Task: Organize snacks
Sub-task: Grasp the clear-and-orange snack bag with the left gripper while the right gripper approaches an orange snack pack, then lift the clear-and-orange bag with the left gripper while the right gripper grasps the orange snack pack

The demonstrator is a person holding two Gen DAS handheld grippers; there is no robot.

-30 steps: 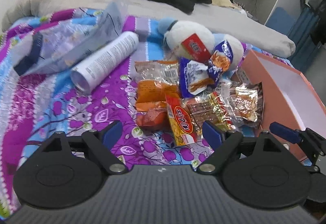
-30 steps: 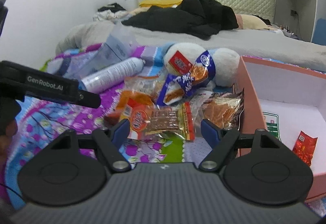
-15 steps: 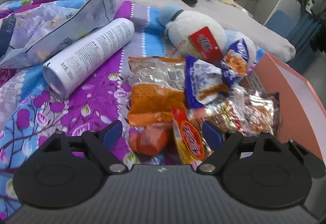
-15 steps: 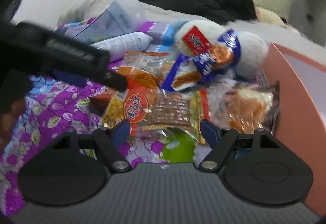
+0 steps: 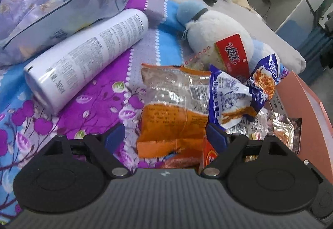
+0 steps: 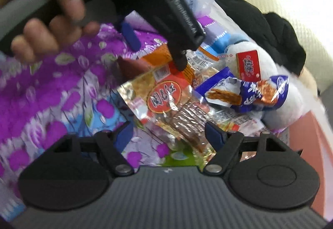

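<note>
Snack packets heaped on the bed, just beside the pink box point(image 5: 299, 100); the orange packet point(image 5: 172, 123) lies at the heap's edge farthest from that box. Judged light, limp and slippery film: best pinched at a flat sealed edge. Left tool point(image 5: 165, 135) stands wide, straddling it; right tool point(image 6: 168, 131) wide over the red-labelled packet point(image 6: 166, 100).

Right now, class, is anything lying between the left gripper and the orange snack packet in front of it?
Nothing visible does. The left gripper is open, and the orange snack packet lies directly between its fingers on the bedspread. A blue packet overlaps the orange one's right edge only.
</note>
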